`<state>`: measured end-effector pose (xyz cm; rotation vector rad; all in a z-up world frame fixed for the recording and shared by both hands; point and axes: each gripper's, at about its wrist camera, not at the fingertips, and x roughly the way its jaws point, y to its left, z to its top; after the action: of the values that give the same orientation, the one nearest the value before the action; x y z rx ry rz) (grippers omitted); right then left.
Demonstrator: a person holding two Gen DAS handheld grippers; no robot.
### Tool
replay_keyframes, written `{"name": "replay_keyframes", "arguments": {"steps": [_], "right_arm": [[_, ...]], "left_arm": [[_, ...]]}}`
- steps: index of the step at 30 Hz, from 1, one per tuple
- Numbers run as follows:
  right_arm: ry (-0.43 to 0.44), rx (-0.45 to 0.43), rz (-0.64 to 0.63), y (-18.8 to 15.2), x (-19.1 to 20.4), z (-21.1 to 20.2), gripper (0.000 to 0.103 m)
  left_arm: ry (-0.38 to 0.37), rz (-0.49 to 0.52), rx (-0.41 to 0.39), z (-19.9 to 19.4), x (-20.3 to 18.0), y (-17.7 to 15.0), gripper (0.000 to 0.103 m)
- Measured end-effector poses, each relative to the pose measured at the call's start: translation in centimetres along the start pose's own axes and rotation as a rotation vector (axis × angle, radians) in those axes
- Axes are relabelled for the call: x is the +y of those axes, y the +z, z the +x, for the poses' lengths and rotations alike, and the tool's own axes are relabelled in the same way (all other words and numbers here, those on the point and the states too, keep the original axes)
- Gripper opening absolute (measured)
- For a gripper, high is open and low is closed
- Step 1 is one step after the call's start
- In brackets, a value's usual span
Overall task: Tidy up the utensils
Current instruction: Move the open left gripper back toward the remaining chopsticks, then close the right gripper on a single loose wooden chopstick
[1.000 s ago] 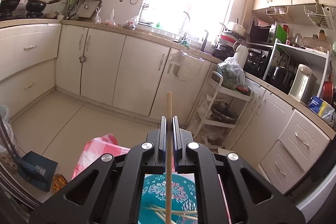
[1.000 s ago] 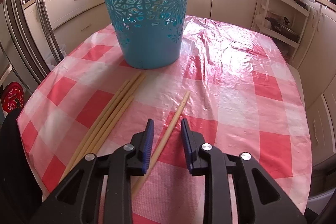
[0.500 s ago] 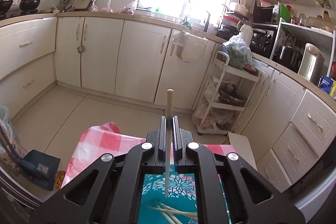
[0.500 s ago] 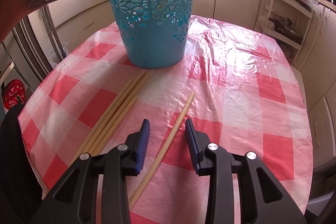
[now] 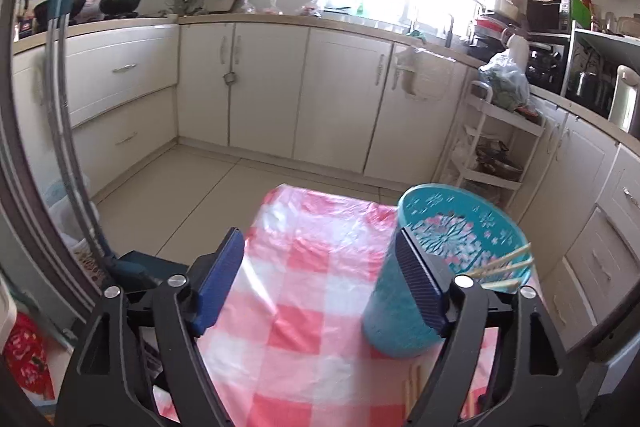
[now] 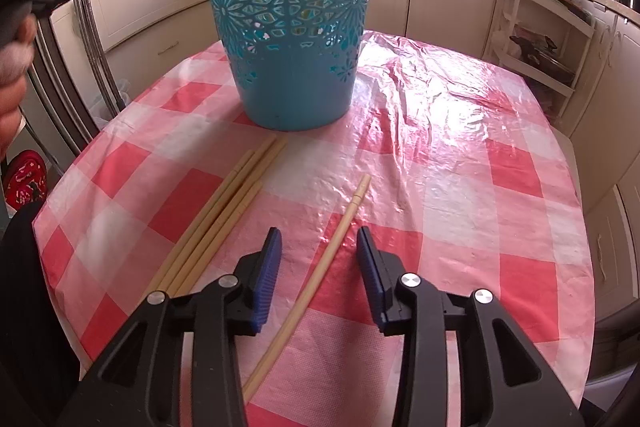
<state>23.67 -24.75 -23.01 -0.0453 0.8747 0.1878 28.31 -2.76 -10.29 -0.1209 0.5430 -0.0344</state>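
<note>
Two grippers are ours here, one in each hand. The left gripper [image 5: 318, 281] has just sprung its jaws wide and holds nothing; between them we see only the red-and-white checked cloth [image 5: 316, 311] on the surface, with the teal basket [image 5: 404, 315] just behind the right-hand pad. Several chopstick ends [image 5: 505, 265] lean out over the basket's near rim. The right gripper [image 6: 319, 273] points down at the surface, its jaws partly open and lately widening, with a single chopstick [image 6: 320, 269] lying loose between the pads, touched by neither. A bundle of chopsticks [image 6: 218, 221] lies side by side on the cloth to the left of it, its far ends near the basket's base. The basket stands upright at the far side of the surface.
</note>
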Motion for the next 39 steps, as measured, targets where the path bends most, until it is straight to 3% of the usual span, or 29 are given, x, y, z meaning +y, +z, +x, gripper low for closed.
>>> {"name": "replay_keyframes", "arguments": {"steps": [7,13,21,27,39], "right_arm": [[-0.015,-0.004,0.023,-0.1,-0.4,-0.1,0.044],[-0.025,-0.007,0.022,0.0,-0.4,-0.1,0.044],[-0.038,-0.005,0.033,0.0,-0.5,-0.1,0.048],[-0.034,-0.005,0.039,0.0,-0.8,-0.1,0.049],[-0.03,0.012,0.079,0.3,-1.4,0.0,0.049]], "left_arm": [[0.038,-0.044,0.243,3.8,3.9,-6.8,0.079],[0.024,-0.03,0.338,5.6,4.0,-9.6,0.082],[0.025,-0.039,0.381,7.1,3.8,-9.8,0.086],[0.051,0.009,0.399,8.1,2.7,-9.7,0.086],[0.032,0.074,0.422,8.4,1.4,-9.8,0.095]]}}
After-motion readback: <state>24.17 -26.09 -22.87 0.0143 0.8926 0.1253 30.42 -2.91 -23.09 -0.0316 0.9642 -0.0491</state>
